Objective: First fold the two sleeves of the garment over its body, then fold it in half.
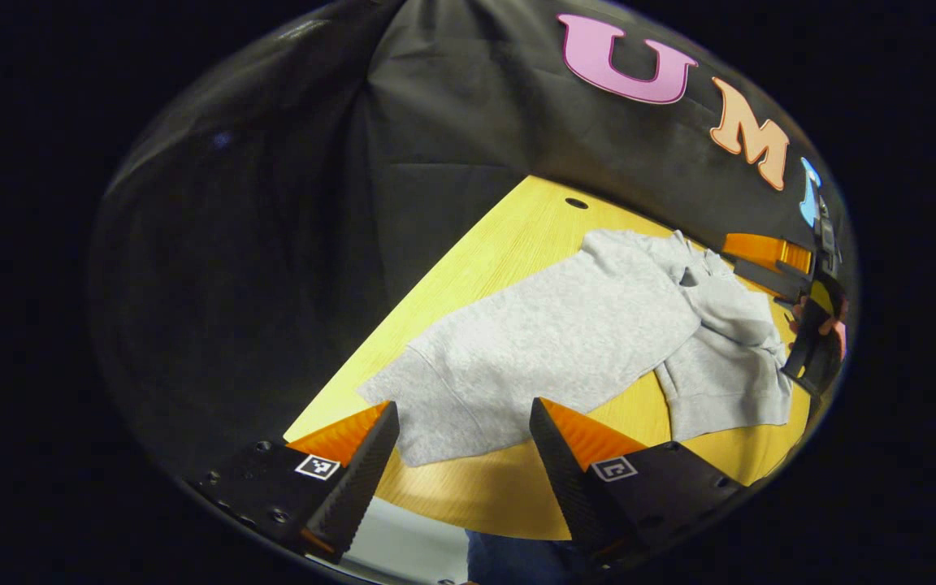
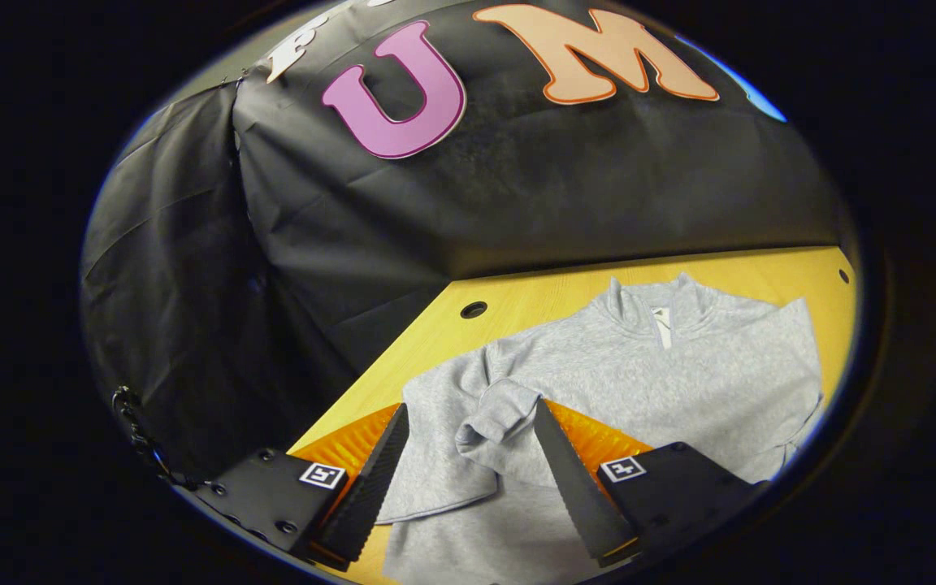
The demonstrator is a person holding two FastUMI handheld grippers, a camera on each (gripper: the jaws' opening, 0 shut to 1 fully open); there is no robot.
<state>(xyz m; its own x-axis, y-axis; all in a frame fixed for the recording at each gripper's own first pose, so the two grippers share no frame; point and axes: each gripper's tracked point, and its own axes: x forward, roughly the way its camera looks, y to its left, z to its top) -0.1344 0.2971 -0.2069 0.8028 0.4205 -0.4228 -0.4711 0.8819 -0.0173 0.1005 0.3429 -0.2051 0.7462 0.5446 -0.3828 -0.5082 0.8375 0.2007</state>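
A light grey sweatshirt (image 1: 565, 341) lies spread on the yellow wooden table (image 1: 509, 244). In the left gripper view its near corner lies just beyond my open left gripper (image 1: 464, 406), whose fingers do not touch the cloth. The right gripper (image 1: 764, 264), held by a hand (image 1: 829, 325), hovers at the garment's far side. In the right gripper view the sweatshirt (image 2: 679, 374) lies with its zip collar (image 2: 661, 313) toward the wall. One sleeve (image 2: 500, 414) is folded inward, and its cuff lies between the wide-apart fingers of my open right gripper (image 2: 472, 410).
The black cloth wall (image 2: 517, 203) closes the table's far and left sides. Round holes (image 2: 474, 309) (image 2: 842, 276) sit in the tabletop near its back edge. The table's near edge (image 1: 468, 520) runs under my left gripper, with a person's blue-clad leg (image 1: 509, 561) below it.
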